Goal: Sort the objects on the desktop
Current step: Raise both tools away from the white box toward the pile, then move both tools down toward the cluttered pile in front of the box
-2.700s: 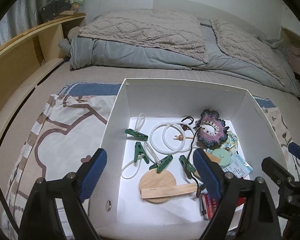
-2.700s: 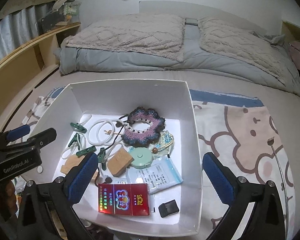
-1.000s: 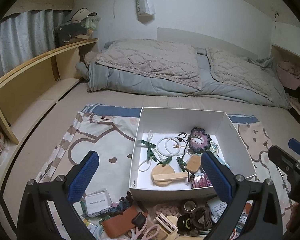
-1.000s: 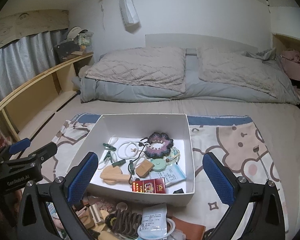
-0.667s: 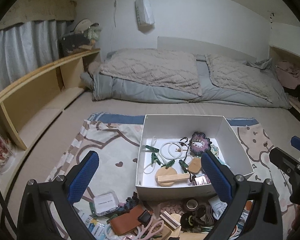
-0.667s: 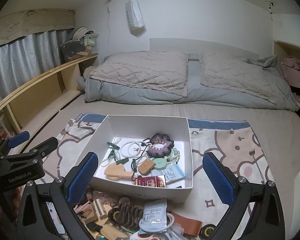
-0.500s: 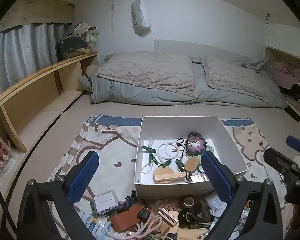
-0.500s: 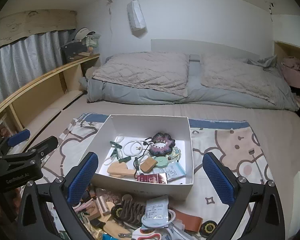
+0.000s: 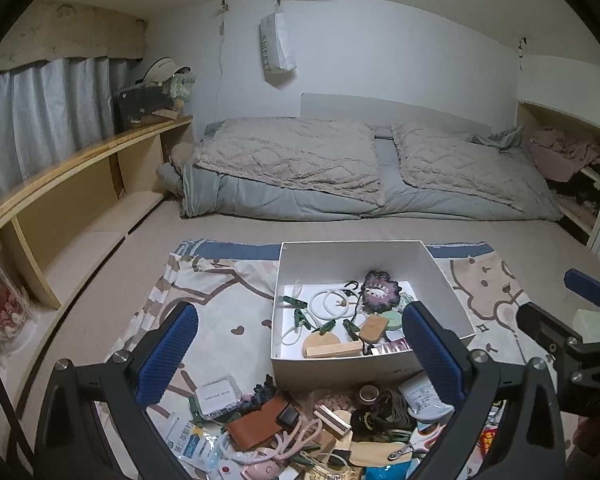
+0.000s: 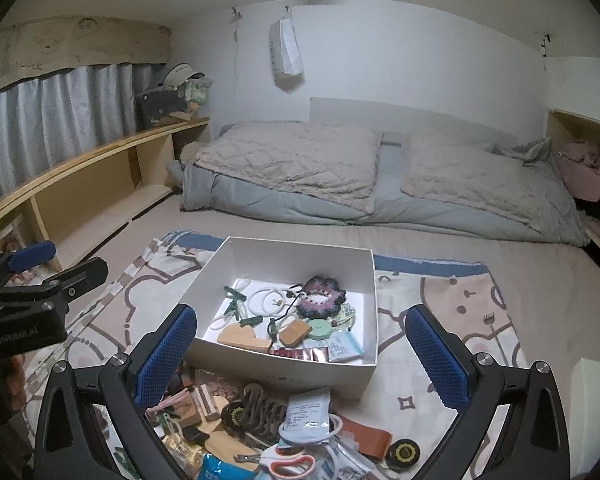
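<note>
Centre of both frames: a white box [image 9: 440,276] [image 10: 370,276] on a patterned cloth [image 9: 224,280] [image 10: 452,300], partly filled. Lying inside are green clips [image 9: 300,316] [image 10: 234,295], white rings [image 9: 332,304] [image 10: 267,300], a crocheted ring [image 9: 380,289] [image 10: 322,298], a wooden disc [image 9: 322,339], a wooden block [image 9: 334,350] [image 10: 242,337] and a red pack [image 10: 296,354].

Lower centre of both frames, just in front of the box: a heap of unsorted things. Left-wrist view shows a clear case [image 9: 219,397], a brown wallet [image 9: 256,426], a tape roll [image 9: 367,392] and pink cord [image 9: 296,436]; right-wrist view shows scissors [image 10: 288,460], a white packet [image 10: 306,412], a brown strap [image 10: 370,438] and a black disc [image 10: 402,449].

Left gripper [image 9: 300,354] and right gripper [image 10: 300,354] both hang above the heap with jaws spread wide and nothing between the blue pads [image 9: 168,354] [image 10: 166,354]. Each gripper also shows at the outer edge of the other's view.

Progress, as judged: the sorting is partway done. Roughly a dozen things sit in the box; the heap outside looks at least as large, so much remains. Neither gripper is committed to a piece yet, and the next pick is not evident.
</note>
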Demonstrator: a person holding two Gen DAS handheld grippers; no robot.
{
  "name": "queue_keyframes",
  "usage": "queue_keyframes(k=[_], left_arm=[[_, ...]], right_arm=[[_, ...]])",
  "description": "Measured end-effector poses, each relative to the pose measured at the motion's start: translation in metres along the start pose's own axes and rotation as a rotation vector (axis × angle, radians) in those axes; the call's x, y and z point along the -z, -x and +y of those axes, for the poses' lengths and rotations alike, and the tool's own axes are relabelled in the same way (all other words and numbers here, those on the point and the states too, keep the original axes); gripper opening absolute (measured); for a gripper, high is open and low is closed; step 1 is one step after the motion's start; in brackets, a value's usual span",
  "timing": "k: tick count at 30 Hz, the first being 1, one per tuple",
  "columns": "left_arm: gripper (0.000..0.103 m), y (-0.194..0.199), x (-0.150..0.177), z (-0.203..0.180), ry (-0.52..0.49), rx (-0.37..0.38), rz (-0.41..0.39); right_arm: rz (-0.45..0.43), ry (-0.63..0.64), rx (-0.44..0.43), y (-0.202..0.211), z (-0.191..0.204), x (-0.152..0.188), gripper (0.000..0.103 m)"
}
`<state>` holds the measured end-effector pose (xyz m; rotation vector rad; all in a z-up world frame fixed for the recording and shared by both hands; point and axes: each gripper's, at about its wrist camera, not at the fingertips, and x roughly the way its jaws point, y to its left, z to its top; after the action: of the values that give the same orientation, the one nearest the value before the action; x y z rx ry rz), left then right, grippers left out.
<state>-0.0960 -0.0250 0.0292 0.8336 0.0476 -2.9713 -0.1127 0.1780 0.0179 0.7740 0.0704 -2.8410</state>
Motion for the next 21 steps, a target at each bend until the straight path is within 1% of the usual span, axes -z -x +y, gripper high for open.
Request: queue_keyframes(k=[6, 12, 21], left_arm=[[0.103, 0.009, 0.003, 0.006, -0.008, -0.003, -0.022], [0.103, 0.019, 0.008, 0.01, 0.0, 0.006, -0.043], [0.103, 0.038, 0.012, 0.012, 0.006, 0.027, -0.083]], right_arm=[[-0.01, 0.011, 0.0, 0.012, -0.007, 0.005, 0.103], [-0.011, 0.021, -0.005, 0.022, -0.016, 0.011, 0.103], [-0.035, 0.013, -0.018, 0.04, -0.024, 0.018, 0.103]])
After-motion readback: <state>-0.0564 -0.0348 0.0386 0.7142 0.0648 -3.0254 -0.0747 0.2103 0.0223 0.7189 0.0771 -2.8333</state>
